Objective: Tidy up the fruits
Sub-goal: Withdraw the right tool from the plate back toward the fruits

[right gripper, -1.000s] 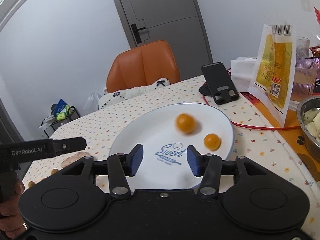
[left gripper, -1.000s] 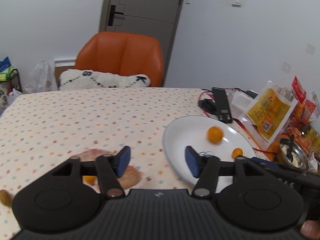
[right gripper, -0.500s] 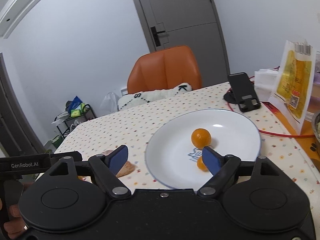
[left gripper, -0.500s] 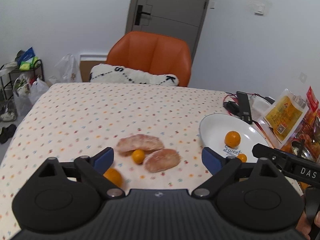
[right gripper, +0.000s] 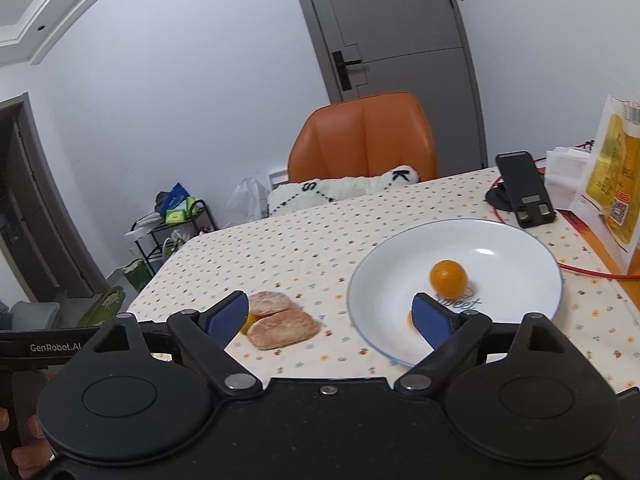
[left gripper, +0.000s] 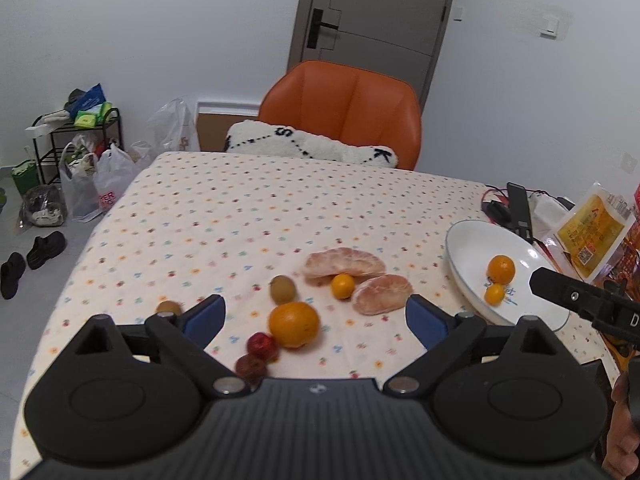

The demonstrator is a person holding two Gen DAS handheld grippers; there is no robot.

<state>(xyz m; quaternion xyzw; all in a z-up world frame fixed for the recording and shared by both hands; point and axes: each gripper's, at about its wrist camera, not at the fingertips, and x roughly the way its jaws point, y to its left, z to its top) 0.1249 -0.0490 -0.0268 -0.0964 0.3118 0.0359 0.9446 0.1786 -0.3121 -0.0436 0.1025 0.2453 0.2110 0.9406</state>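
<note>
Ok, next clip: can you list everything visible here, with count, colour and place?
plate: 1, white, table right
oranges on plate: 2, orange
large orange: 1, on the cloth, centre
small orange: 1, between the peeled pieces
peeled pieces: 2, pinkish, centre
red fruits: 2, near left gripper
brown-green fruits: 2, centre-left
chair: 1, orange, behind table
phone stand: 1, black
snack bag: 1, yellow
left gripper: open
right gripper: open

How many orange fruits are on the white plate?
2. A bigger orange fruit sits near the middle of the white plate, and a smaller orange fruit lies right in front of it. More orange ones lie on the tablecloth.
</note>
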